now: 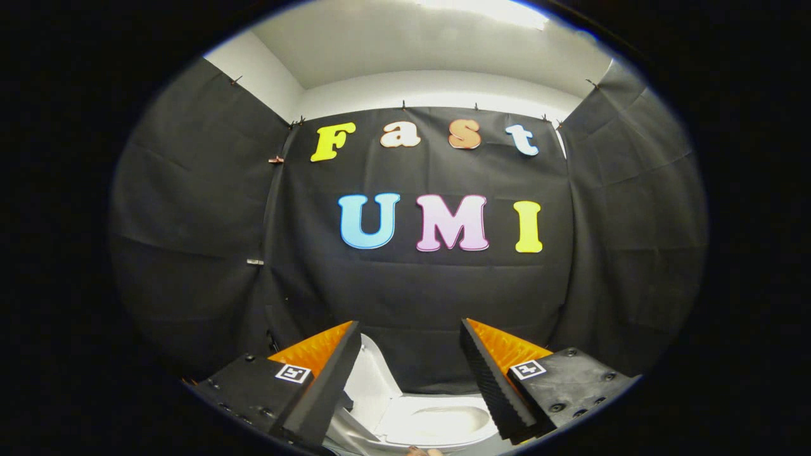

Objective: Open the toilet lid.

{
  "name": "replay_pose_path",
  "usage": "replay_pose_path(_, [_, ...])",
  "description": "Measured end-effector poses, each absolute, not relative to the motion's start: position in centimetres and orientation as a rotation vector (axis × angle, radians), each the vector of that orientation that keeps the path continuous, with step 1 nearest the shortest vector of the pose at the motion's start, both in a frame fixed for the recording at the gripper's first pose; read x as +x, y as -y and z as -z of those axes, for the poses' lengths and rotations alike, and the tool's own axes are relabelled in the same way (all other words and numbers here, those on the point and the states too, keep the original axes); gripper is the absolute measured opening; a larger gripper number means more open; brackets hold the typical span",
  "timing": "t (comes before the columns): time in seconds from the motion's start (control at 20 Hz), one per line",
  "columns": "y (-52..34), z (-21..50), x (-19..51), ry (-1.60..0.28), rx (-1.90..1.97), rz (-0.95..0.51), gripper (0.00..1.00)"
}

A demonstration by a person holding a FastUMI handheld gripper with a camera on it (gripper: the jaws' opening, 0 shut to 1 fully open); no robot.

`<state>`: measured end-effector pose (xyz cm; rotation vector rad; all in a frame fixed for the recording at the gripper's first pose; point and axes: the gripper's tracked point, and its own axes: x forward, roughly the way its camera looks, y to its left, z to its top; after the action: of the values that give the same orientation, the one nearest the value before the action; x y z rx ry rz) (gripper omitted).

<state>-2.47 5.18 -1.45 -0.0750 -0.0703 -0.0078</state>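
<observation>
A white toilet [437, 423] sits low between my fingers, with its seat ring and bowl showing from above. Its white lid [372, 383] stands raised off the seat, tilted up beside the left finger [329, 373]. My gripper [410, 326] is open, and its fingers are spread wide with nothing pressed between them. The lid's edge lies close to the inner face of the left finger; I cannot tell whether they touch. The right finger [491, 373] hangs over the right side of the seat.
Black cloth walls [190, 221] close the booth on three sides behind and beside the toilet. White wall and ceiling [431, 57] show above the cloth. A small part of a hand [423, 451] shows just below the bowl.
</observation>
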Motion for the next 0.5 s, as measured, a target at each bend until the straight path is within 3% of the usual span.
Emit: replay_pose_path(0.5, [-3.4,0.0,-3.3,0.069,-0.08,0.022,0.98])
